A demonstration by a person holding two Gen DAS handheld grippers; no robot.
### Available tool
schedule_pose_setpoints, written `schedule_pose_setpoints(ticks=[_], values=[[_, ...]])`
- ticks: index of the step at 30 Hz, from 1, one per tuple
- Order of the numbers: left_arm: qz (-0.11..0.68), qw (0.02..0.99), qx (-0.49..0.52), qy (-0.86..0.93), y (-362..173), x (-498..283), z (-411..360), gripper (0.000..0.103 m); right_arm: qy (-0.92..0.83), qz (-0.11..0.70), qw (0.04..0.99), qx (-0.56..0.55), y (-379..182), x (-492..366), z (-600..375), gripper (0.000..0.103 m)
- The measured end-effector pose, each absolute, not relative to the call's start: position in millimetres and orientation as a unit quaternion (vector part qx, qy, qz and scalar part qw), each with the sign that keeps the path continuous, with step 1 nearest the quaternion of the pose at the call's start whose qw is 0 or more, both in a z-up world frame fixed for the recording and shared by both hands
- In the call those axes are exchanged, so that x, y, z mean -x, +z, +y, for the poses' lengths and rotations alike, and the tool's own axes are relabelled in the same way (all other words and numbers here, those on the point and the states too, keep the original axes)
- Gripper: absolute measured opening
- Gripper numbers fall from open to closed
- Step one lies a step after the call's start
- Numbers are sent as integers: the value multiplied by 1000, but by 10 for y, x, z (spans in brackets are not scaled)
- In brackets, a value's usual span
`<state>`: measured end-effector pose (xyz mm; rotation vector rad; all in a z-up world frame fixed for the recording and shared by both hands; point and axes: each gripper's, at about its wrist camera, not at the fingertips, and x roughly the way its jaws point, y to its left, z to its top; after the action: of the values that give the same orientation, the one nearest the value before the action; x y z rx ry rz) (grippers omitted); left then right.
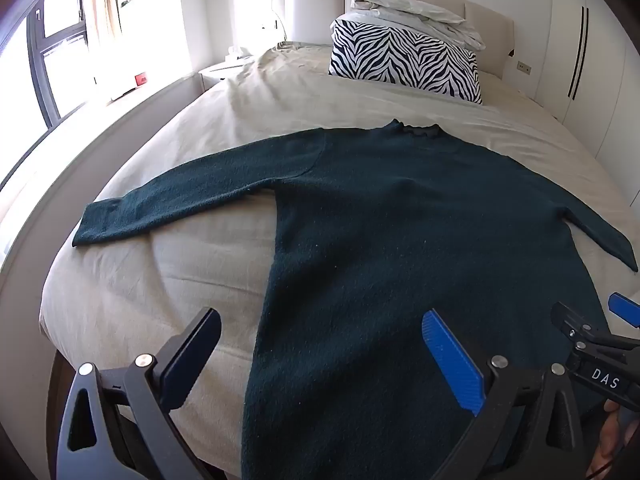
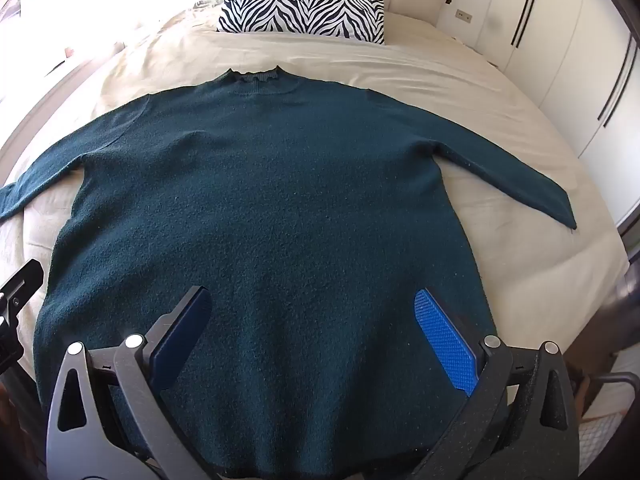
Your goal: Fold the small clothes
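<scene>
Bedroom setup, dark green knit sweater [image 2: 256, 208] spread flat on the beige-sheeted bed [image 1: 168, 280], both my left tongs [image 1: 320, 360] and right tongs [image 2: 312, 336] wide apart holding nothing, and I reckon grabbing one knit layer could bunch it.

Dark green sweater [image 1: 380, 220] lies flat on beige bedsheet [image 1: 180, 280], collar toward headboard [image 1: 312, 4], both sleeves spread outward. Left gripper [image 1: 320, 356] hovers over hem area near bed's foot, jaws wide apart, nothing between them; blue pad on one finger [image 1: 452, 360]. Right gripper [image 1: 600, 344] visible at right edge, partly cut off. Zebra-print pillow [image 1: 404, 62] near headboard, crumpled white bedding [image 1: 416, 14] behind it. Window [image 1: 56, 48] at left.
</scene>
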<state>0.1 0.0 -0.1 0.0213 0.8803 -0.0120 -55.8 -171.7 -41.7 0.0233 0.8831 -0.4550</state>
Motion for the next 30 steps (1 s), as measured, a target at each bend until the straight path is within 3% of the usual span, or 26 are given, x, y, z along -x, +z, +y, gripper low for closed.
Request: schedule_pose_setpoints(ticks=[30], values=[[430, 903, -10, -6, -2, -3, 0, 103, -219, 426, 878, -16, -458, 556, -1706, 103]])
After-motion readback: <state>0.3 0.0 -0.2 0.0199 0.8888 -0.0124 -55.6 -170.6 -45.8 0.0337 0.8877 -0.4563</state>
